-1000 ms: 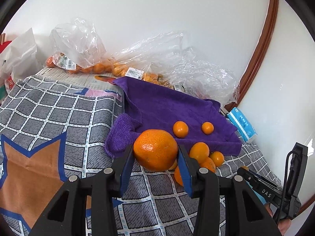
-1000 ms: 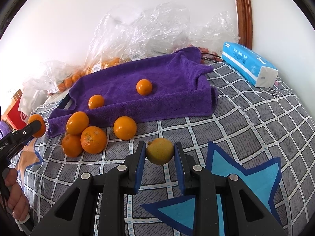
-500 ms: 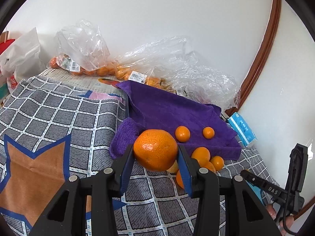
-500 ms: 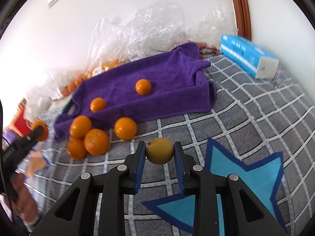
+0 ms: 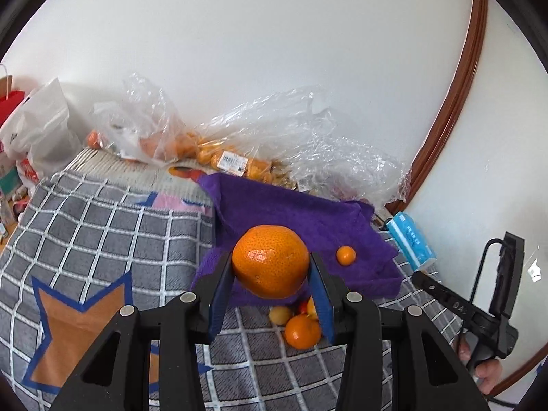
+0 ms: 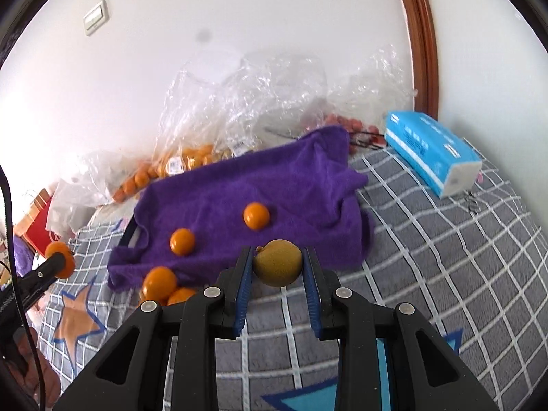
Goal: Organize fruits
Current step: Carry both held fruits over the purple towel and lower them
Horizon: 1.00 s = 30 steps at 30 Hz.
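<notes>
Left gripper (image 5: 270, 287) fingers clamp the large mandarin (image 5: 270, 261); right gripper (image 6: 278, 286) fingers clamp the yellow-brown fruit (image 6: 278, 262). Lower each gently onto the purple towel (image 6: 260, 191), clear of fruits already placed.

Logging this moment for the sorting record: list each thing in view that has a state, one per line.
Left hand-held gripper: shut on the large orange, off the blanket.
Right hand-held gripper: shut on the yellowish fruit, lifted.
Purple towel: spread out, rumpled, two small oranges lying on it.
Plastic bags: crumpled, fruit inside.
Tissue pack: lying flat.
</notes>
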Available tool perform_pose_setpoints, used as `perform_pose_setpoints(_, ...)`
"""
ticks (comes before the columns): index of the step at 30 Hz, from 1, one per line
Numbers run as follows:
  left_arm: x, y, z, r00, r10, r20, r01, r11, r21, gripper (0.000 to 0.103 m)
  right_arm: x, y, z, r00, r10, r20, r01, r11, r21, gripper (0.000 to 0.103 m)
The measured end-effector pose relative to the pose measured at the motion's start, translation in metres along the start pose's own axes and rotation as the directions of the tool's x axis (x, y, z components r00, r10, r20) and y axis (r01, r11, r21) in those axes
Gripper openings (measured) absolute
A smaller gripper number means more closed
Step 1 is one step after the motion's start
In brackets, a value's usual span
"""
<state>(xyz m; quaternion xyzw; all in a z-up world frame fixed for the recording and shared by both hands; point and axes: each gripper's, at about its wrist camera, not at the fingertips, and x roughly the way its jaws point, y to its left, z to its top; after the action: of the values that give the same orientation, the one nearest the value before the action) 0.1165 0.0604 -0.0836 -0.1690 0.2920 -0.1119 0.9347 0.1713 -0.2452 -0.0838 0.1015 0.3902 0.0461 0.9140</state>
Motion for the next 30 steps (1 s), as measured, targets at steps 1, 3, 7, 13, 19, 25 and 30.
perform_pose_setpoints(1,0.001,-0.002,0.004,1.0,0.002,-0.006,-0.002,1.0,-0.001,0.041,0.001,0.001,0.003,1.0,0.007,0.005,-0.007,1.0,-0.004,0.029)
perform_pose_setpoints(3,0.005,-0.007,0.014,1.0,-0.004,-0.004,0.004,1.0,0.004,0.041,0.004,0.005,0.011,1.0,0.009,0.016,-0.008,1.0,-0.019,0.029)
perform_pose_setpoints(7,0.02,-0.012,0.028,1.0,-0.003,-0.008,0.003,1.0,0.018,0.041,0.014,0.012,0.024,1.0,0.018,0.025,-0.017,0.999,-0.034,0.029)
perform_pose_setpoints(13,0.055,-0.011,0.043,1.0,0.014,-0.027,-0.013,1.0,0.015,0.041,0.038,0.019,0.04,1.0,0.004,0.021,-0.003,0.998,-0.064,0.029)
perform_pose_setpoints(19,0.088,-0.004,0.044,0.997,0.024,-0.072,-0.024,1.0,0.004,0.041,0.062,0.021,0.051,1.0,-0.003,0.012,0.004,0.997,-0.075,0.029)
perform_pose_setpoints(25,0.107,0.0,0.031,0.996,0.024,-0.091,-0.021,0.999,0.032,0.041,0.086,0.018,0.051,1.0,-0.002,-0.01,0.002,0.998,-0.069,0.029)
perform_pose_setpoints(30,0.118,0.005,0.022,0.993,0.007,-0.117,-0.004,1.0,0.023,0.041,0.106,0.015,0.044,0.999,-0.026,-0.035,0.023,0.996,-0.084,0.029)
